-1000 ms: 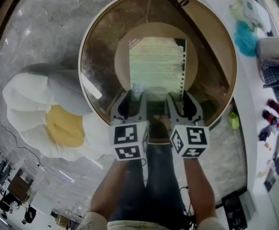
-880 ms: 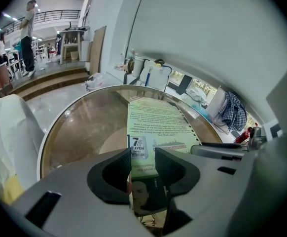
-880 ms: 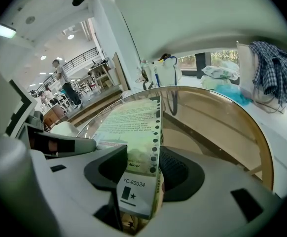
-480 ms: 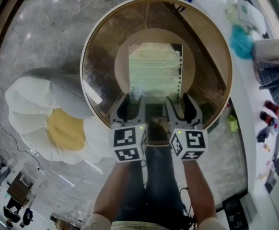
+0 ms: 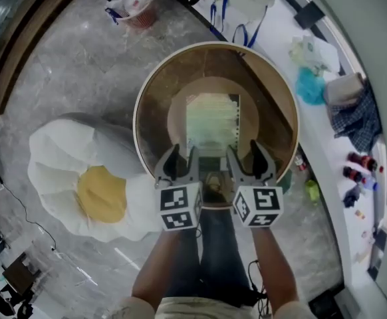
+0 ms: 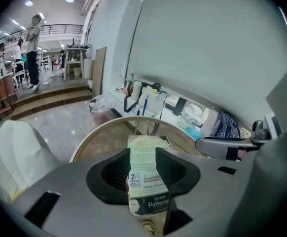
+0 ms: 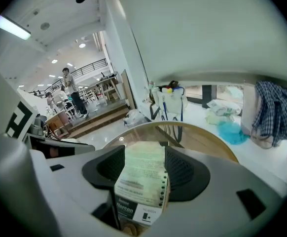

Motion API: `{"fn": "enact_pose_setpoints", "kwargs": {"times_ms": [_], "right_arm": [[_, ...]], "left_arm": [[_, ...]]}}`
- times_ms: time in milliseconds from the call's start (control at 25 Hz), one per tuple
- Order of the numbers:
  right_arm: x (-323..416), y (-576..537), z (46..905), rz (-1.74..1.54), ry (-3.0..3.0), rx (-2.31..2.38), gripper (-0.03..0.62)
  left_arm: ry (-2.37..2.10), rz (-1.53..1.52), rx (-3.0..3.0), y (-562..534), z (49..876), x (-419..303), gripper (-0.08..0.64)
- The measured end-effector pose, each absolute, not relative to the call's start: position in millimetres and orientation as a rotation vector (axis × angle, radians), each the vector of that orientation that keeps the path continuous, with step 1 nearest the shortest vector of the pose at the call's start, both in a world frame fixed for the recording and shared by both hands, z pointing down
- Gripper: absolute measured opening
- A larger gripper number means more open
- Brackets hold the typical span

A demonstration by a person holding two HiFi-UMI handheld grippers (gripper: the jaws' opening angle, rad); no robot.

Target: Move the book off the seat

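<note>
Marble floor surrounded a round glass desk [image 5: 157, 98], where the book [image 5: 211, 121] lay flat, off the egg-shaped seat [image 5: 80, 178]. The left hand-held gripper [image 5: 180, 157] hovered released. The right hand-held gripper [image 5: 247, 157] had just been opening, with nothing pinched between its jaws.

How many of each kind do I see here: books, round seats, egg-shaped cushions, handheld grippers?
book: 1
round seat: 1
egg-shaped cushion: 1
grippers: 2, the left gripper and the right gripper
total: 5
</note>
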State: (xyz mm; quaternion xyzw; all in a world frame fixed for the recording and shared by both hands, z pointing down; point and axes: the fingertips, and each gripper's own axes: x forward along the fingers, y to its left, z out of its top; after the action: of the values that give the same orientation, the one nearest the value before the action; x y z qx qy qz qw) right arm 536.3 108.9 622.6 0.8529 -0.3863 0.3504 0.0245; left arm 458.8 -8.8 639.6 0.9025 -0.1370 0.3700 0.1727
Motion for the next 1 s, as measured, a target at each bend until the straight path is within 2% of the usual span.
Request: {"fn": "enact_pose_setpoints", "kwargs": {"times_ms": [280,760,1000], "right_arm": [[560,93,493,0.861,-1.208,2.748,0.242],[565,81,242,0.287,-1.326,2.852,0.242],[552,86,173,0.117,-1.339,2.891,0.242]], "left_arm": [[-0.414,0.871,2.690,-31,509,475,0.161],[-0.436,0.341,3.026,-42,251,500,0.161],[-0.442,0.136,3.112,-38,172,491,0.161]]}}
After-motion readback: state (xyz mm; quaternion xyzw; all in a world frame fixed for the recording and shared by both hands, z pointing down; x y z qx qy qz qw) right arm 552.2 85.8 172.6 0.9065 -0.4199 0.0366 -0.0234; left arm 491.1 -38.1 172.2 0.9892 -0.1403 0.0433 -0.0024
